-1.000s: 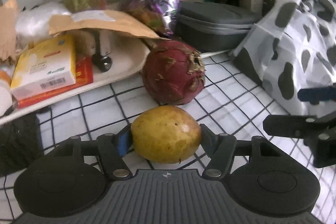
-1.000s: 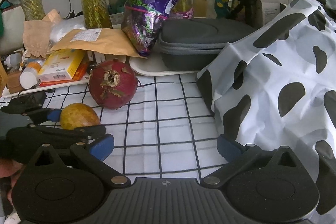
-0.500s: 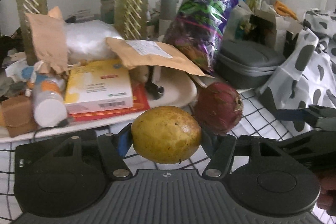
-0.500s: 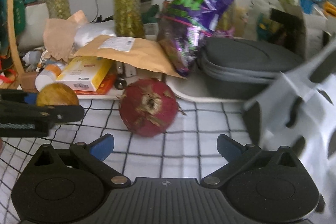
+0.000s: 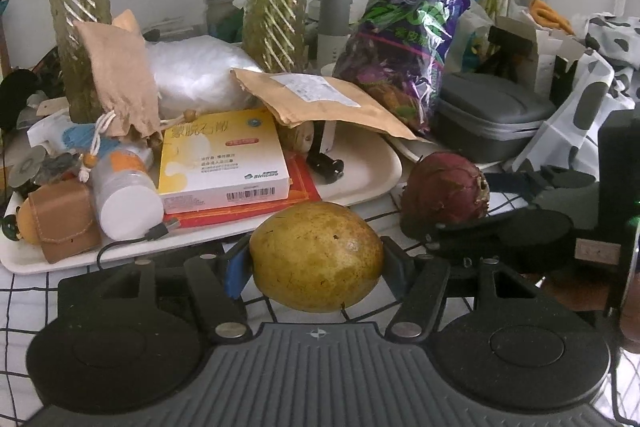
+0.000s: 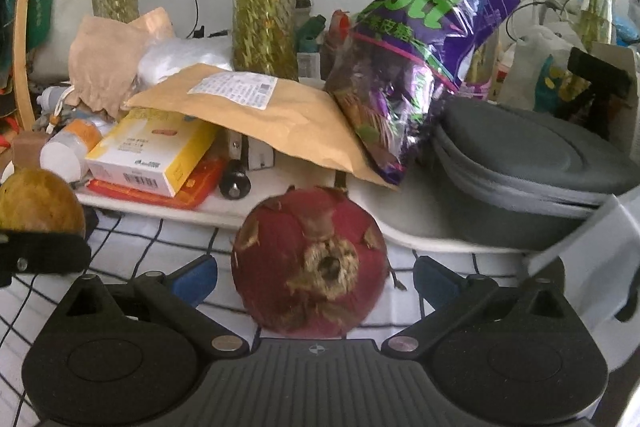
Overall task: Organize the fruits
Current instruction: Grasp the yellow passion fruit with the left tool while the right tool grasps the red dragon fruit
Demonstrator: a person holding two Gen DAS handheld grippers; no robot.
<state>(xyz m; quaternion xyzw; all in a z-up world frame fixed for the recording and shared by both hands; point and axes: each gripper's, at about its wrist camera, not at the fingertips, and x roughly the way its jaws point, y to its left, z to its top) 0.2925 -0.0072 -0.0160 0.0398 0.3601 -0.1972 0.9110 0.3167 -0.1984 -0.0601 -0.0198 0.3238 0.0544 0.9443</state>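
Left gripper (image 5: 316,263) at lower centre of its frame, fingers clamped on a yellow-green fruit (image 5: 316,257) lifted off the checked surface (image 6: 400,303), right gripper (image 6: 314,277) fingers spread wide either side of a dark red fruit (image 6: 310,261), not touching it, cluttered white tray (image 5: 360,183) behind.

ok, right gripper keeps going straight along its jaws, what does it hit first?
Most likely the dark red fruit: it sits dead centre between the open jaws of the right gripper, pads not touching it. The white tray lies behind it.
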